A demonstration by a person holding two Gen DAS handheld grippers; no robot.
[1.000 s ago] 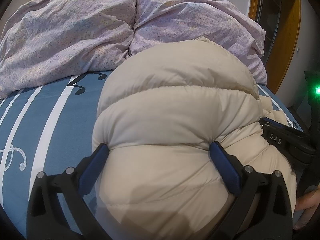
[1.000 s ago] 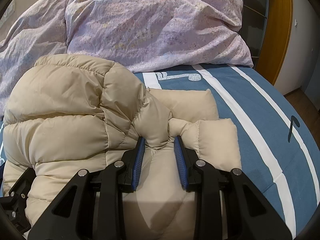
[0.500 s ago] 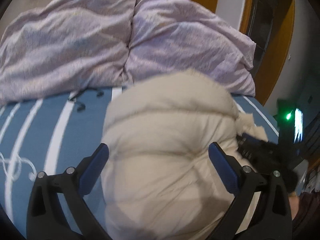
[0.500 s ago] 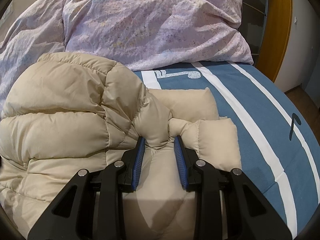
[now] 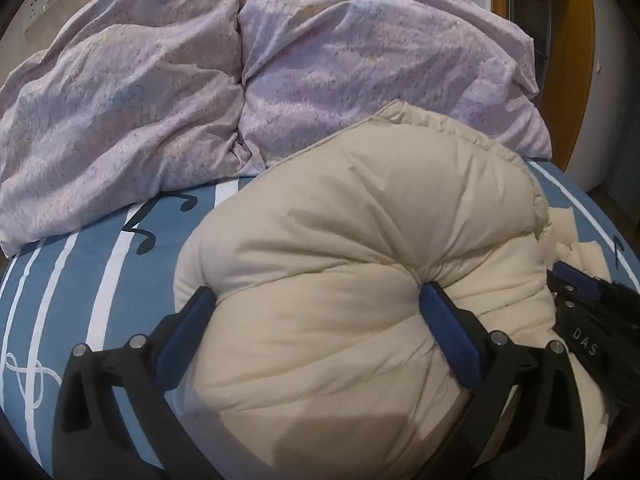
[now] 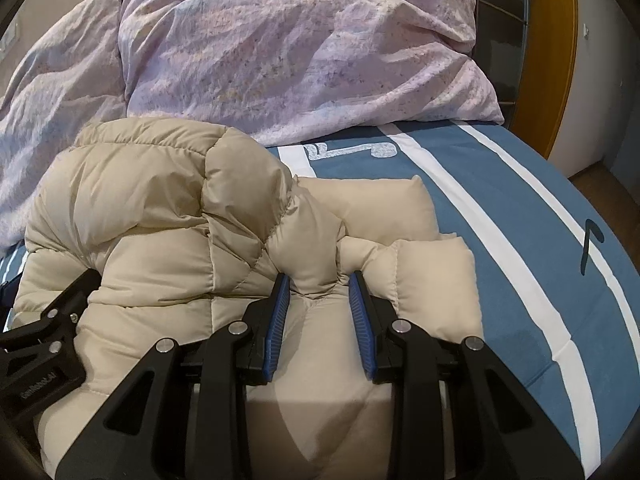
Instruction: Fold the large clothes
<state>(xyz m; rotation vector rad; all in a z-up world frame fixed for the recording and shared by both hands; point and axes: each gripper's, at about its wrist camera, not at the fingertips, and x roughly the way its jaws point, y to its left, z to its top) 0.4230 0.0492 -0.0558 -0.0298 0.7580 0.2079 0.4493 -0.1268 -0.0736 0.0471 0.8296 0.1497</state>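
Note:
A cream quilted puffer jacket (image 5: 360, 260) lies bunched in a thick fold on the blue striped bed; it also shows in the right wrist view (image 6: 168, 216). My left gripper (image 5: 316, 300) is open wide, its blue pads pressed against both sides of the jacket's padded bulk. My right gripper (image 6: 318, 280) is shut on a puffy fold of the jacket near its right side. The right gripper's body shows at the right edge of the left wrist view (image 5: 592, 320), and the left gripper's body at the left edge of the right wrist view (image 6: 44, 332).
Two lilac pillows (image 5: 160, 92) (image 6: 304, 52) lie at the head of the bed behind the jacket. The blue sheet with white stripes (image 6: 520, 208) extends to the right. A wooden door frame (image 6: 552, 52) stands at the far right.
The left gripper rose and drew back briefly, then came down again around the jacket's bulk, which now bulges more between its pads. The right gripper kept its hold.

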